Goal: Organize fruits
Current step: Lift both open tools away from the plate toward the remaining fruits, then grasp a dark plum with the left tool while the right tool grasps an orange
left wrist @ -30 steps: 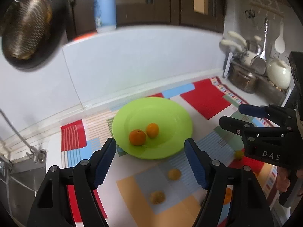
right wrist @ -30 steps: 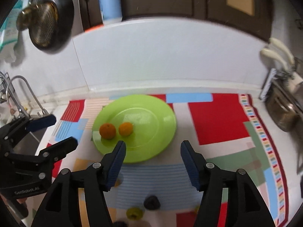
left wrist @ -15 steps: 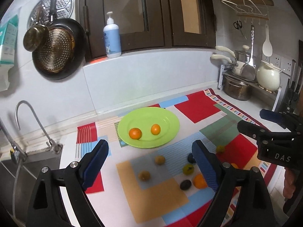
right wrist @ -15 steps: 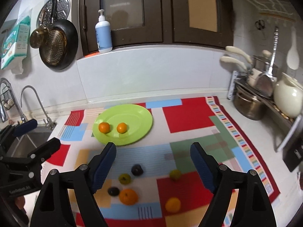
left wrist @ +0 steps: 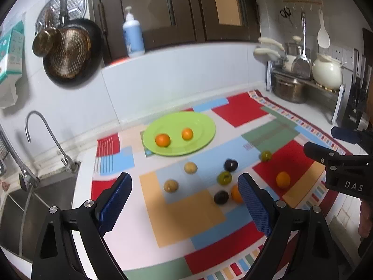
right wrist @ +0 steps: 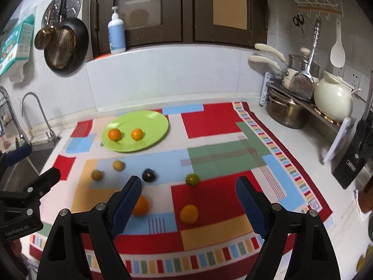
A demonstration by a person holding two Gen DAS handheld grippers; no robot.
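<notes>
Hovering empty, the left hand-held gripper [left wrist: 184,200] has just been opening, jaws wide, nothing between them. Left wrist view: two small round oranges sit on the flat lime-green plate [left wrist: 200,121]; two tan round fruits [left wrist: 170,185] lie straight ahead on the patchwork mat over the worktop. Right wrist view: right hand-held gripper [right wrist: 187,204], also just widened, empty; loose round orange fruit [right wrist: 189,213] lies between its fingers, nearest this hand.
</notes>
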